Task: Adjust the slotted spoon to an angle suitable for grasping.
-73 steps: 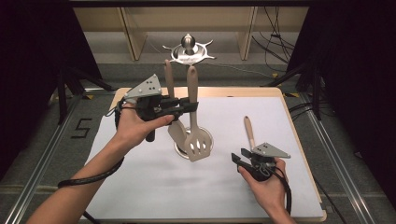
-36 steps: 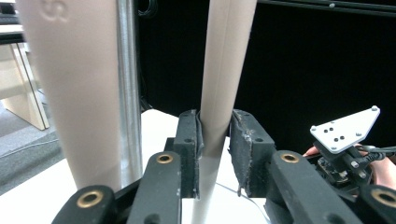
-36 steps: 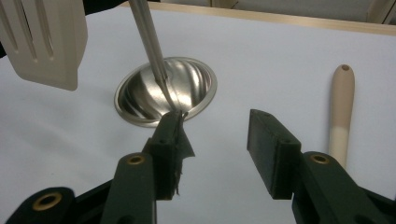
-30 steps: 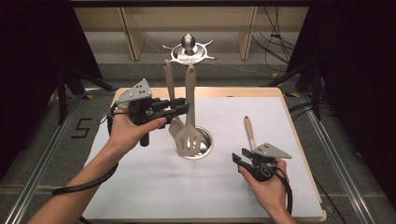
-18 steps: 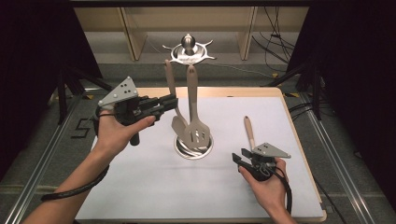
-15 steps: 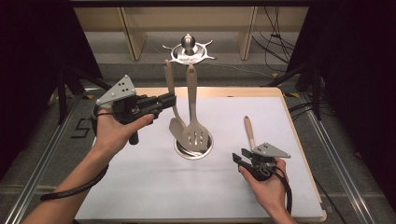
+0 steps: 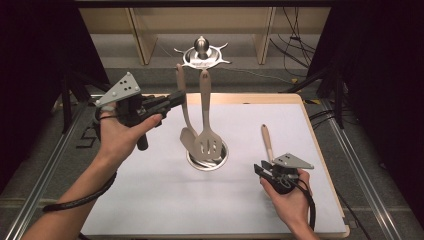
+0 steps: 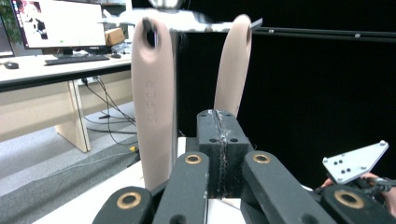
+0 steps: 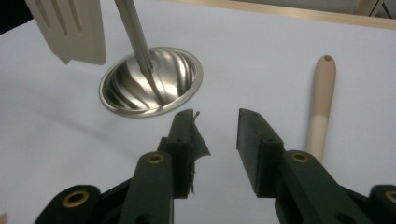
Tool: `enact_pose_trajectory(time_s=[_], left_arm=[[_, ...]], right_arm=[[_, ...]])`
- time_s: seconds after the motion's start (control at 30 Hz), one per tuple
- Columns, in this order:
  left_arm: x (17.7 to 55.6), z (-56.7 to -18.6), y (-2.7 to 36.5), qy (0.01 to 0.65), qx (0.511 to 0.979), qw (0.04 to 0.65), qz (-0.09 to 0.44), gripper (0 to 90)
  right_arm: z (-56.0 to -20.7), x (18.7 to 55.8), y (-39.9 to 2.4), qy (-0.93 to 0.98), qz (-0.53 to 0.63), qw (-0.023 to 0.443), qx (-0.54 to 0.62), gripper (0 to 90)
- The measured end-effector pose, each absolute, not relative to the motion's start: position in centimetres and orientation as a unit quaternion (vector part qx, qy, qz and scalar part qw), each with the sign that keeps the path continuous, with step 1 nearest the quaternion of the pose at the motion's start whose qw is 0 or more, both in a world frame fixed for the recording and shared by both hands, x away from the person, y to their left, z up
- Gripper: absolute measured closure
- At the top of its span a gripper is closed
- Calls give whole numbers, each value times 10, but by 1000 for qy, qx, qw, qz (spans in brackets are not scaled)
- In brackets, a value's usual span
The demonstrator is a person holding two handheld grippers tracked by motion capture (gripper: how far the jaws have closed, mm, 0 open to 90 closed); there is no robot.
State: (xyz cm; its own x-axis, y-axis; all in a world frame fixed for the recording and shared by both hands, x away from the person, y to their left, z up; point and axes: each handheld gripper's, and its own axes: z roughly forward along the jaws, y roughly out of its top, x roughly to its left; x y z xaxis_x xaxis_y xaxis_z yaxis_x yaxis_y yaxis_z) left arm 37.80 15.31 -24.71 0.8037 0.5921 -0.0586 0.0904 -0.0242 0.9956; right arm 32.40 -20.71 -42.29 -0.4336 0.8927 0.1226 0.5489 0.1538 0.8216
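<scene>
At the left of the high view we saw the left claw point(image 7: 176, 98) raised above the tabletop point(image 7: 150, 200), its jaws having just been closing and now pressed together with nothing between them; the left gripper view showed the two pads meeting along one seam. Its tip sat just beside the handle of the nearer spatula point(image 7: 181, 95), though we could not tell whether they touched. In the middle of the frame stood the metal rack point(image 7: 202, 54), its round base point(image 7: 220, 159) on the white tabletop, with that spatula and a slotted turner point(image 7: 204, 100) hanging upright side by side from its top, their blades just over the base. Right of centre a loose utensil point(image 7: 266, 140) with a pale handle lay flat on the tabletop. At the lower right the right claw point(image 7: 260, 170) rested low, just beside that utensil's near end; its jaws had just been closing, stood partly apart, and gripped nothing.
</scene>
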Motion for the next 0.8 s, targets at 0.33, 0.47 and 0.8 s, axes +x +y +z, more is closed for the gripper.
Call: enact_pose_trajectory(time_s=[0.33,0.47,0.8], left_arm=[[386,-231,147,235,684,658,210,891],[388,-227,145,234,682,660,212,891],[395,-222,145,242,674,664,216,891]], right_arm=[[-423,326,-207,745,400,197,495,793],[-425,328,-208,748,404,214,481,799],[-425,326,-205,748,400,195,493,811]])
